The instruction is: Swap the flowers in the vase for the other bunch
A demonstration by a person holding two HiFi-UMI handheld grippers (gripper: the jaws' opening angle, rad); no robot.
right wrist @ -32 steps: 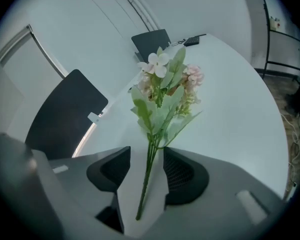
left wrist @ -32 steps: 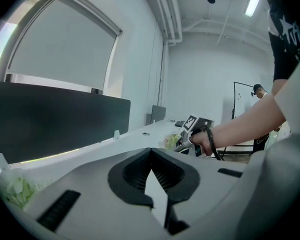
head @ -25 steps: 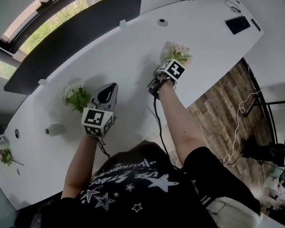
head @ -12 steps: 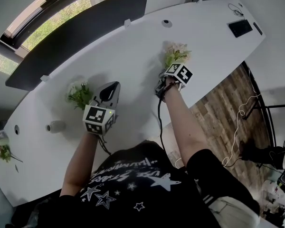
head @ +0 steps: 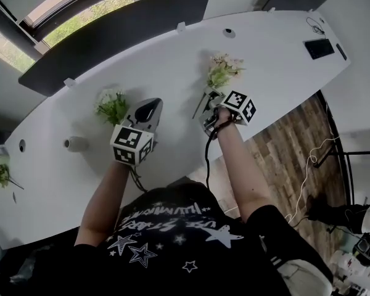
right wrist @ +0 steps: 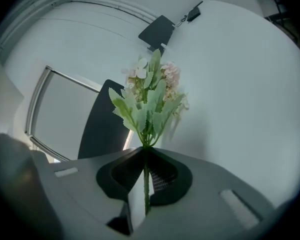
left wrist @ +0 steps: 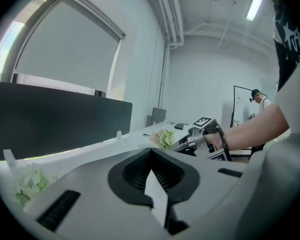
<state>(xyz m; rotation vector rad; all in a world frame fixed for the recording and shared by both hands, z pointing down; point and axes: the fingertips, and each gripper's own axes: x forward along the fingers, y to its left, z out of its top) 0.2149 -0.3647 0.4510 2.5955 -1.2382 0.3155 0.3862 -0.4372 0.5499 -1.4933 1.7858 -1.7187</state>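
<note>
My right hand-held gripper (right wrist: pixel 145 151) has just clamped the stem of the pink-and-white leafy flower bunch (right wrist: pixel 149 100); my left hand-held gripper (left wrist: pixel 152 156) sits closed, empty.

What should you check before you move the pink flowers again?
1. Grip on the flowers: ok. The right gripper's jaws have just closed on the green stem of the pink bunch.
2. Stem straight in the jaws: ok, it runs along between them.
3. Left gripper free: ok, jaws together, nothing between them.
4. Vase empty: cannot tell. The small white cylinder on the table may be the vase, but its mouth does not show.
5. White bunch out of the way: cannot tell. It sits near the left gripper, roughly between the pink bunch and the cylinder.
</note>
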